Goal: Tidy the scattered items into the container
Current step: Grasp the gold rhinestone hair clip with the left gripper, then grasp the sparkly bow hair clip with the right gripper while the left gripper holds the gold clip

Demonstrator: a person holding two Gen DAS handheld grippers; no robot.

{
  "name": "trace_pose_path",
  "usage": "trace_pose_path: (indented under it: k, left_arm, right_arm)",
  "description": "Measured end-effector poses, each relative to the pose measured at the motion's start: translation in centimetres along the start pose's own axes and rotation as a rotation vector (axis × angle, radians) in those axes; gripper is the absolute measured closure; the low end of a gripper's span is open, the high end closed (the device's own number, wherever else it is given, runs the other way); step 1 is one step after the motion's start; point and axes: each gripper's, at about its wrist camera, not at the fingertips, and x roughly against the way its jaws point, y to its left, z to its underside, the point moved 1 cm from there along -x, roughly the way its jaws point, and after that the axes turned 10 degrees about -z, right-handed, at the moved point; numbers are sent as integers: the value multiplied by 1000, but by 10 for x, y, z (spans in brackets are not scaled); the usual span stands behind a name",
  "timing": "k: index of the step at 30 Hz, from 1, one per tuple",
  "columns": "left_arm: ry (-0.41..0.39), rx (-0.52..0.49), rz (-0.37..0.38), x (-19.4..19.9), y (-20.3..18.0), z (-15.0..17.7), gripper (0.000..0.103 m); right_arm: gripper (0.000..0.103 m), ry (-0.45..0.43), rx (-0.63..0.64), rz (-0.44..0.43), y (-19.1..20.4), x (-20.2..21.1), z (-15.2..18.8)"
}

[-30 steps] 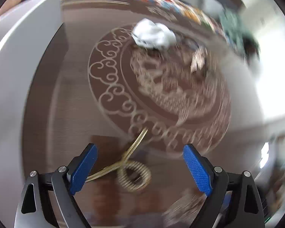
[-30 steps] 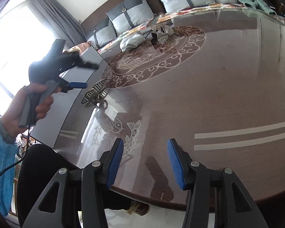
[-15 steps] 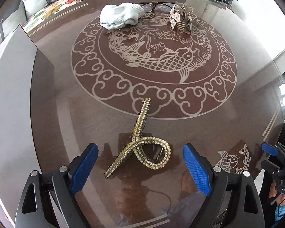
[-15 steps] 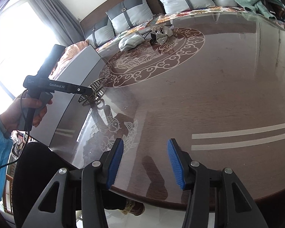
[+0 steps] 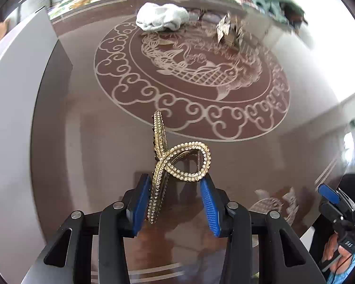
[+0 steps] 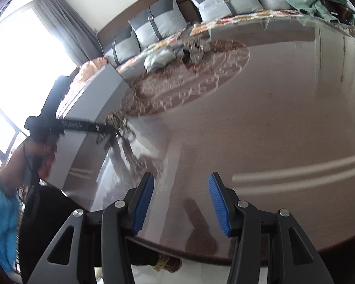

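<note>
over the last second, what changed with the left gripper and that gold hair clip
The left gripper came down over the gold hair clip; its jaws, wide a second ago, are closing, both pads touching the clip. The right gripper stayed open over bare table. The white cloth has not moved.

Landmark: round fish medallion (image 5: pixel 196 71) on table (image 5: pixel 94 142).

- Near side of medallion: gold hair clip (image 5: pixel 177 161) stands at its rim, between closing jaws of left gripper (image 5: pixel 172 203); both pads touch clip.
- Far side: white cloth (image 5: pixel 162 19) and small metal ornament (image 5: pixel 229 32) on far rim, apart from each other.
- Left of medallion: grey container wall (image 5: pixel 14 108) rises along table edge.
- Right of medallion: wide bare tabletop. Right gripper (image 6: pixel 179 206) hangs over it at table edge, jaws apart, nothing between.
</note>
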Motion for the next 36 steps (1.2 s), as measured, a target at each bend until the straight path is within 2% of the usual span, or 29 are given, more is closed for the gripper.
trace_pose_path:
  k: [2, 6, 10, 13, 16, 21, 23, 25, 26, 29, 31, 32, 33, 36]
  left_arm:
    - [-28, 31, 8, 2, -5, 7, 60]
    - [-75, 54, 10, 6, -9, 18, 60]
    - [-94, 27, -35, 2, -18, 22, 61]
    - [-103, -15, -75, 0, -30, 17, 61]
    - [-105, 11, -37, 1, -22, 18, 61]
    - [-98, 93, 64, 1, -7, 17, 61]
    - [-97, 107, 83, 1, -5, 16, 61]
    - [-97, 112, 94, 0, -5, 16, 61]
    - [-97, 116, 101, 0, -4, 15, 61]
    - [-96, 134, 124, -1, -2, 15, 61]
    - [-96, 149, 140, -2, -1, 15, 61]
    - [-96, 155, 146, -3, -1, 14, 61]
    - [-97, 159, 151, -3, -1, 14, 61]
    - [-102, 165, 165, -4, -1, 13, 61]
  right_arm:
    - [54, 10, -11, -39, -3, -7, -24]
    - [54, 31, -48, -79, -15, -31, -105]
    - [53, 89, -177, -15, -35, -72, -205]
    - [48, 122, -248, 11, -46, -106, -264]
    - [46, 165, -345, 4, -59, -143, -307]
    - [46, 289, -411, 86, -64, -199, -325]
    - [45, 339, -369, 137, -57, -218, -329]
    - [45, 374, -302, 235, -51, -231, -329]
    - [45, 391, -271, 286, -48, -236, -327]
    - [45, 428, -234, 371, -52, -238, -316]
    - [48, 426, -211, 391, -55, -233, -314]
    - [59, 415, -202, 401, -55, -229, -314]
    - [62, 405, -192, 407, -56, -225, -313]
    - [62, 363, -165, 347, -57, -208, -309]
